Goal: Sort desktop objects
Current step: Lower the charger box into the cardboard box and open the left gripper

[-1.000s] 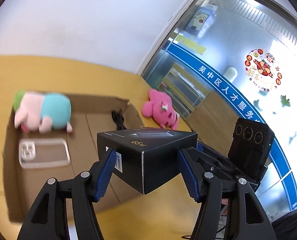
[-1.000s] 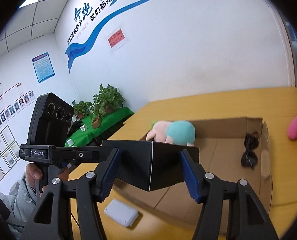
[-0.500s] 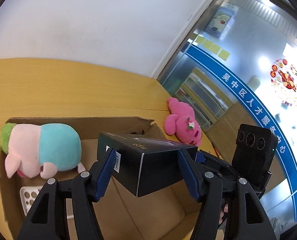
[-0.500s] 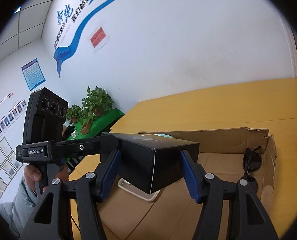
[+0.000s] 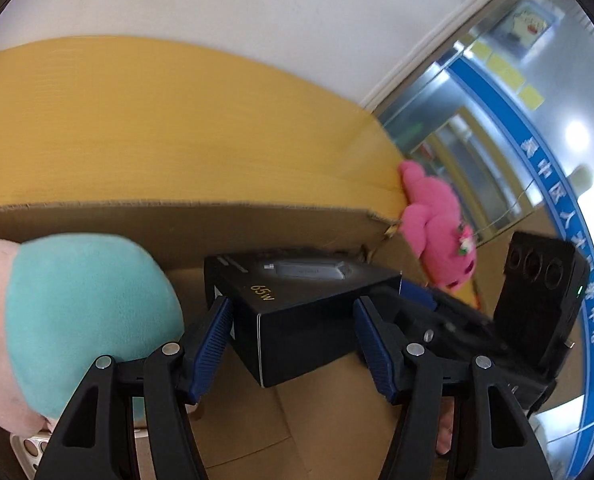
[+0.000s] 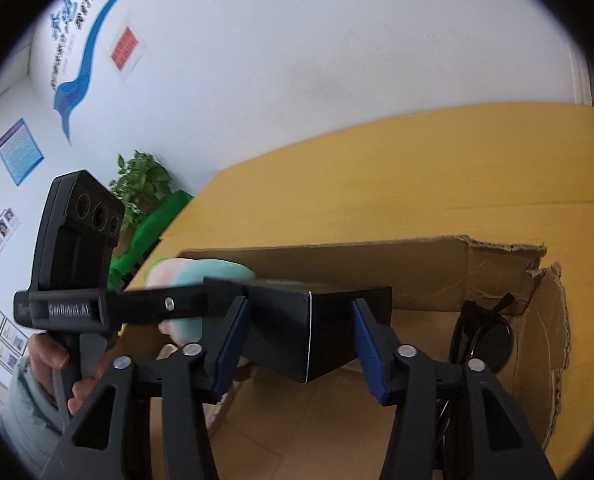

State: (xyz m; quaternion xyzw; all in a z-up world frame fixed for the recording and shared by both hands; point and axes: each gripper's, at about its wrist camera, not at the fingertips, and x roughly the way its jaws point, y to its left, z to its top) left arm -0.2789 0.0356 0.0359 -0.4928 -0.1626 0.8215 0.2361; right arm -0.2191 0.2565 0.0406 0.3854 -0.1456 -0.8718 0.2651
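A black charger box marked 65W [image 5: 297, 320] is held between both grippers, low inside a cardboard box [image 5: 177, 220]. My left gripper [image 5: 293, 344] is shut on it from one side. My right gripper [image 6: 297, 344] is shut on the same black box [image 6: 317, 332] from the other side. A pink and teal plush toy [image 5: 77, 320] lies in the cardboard box [image 6: 437, 264] close to my left gripper's left finger; it also shows in the right wrist view [image 6: 201, 276]. A pink plush toy [image 5: 437, 224] lies on the yellow table outside the box.
Black sunglasses [image 6: 481, 336] lie in the cardboard box's right end. A clear phone case [image 5: 29, 448] lies on the box floor under the teal plush. The yellow table [image 5: 157, 128] reaches to a white wall. Potted plants [image 6: 141, 184] stand beyond the table's left edge.
Both grippers have carried the black box forward and down into the cardboard box. The teal plush and the box wall are now much closer.
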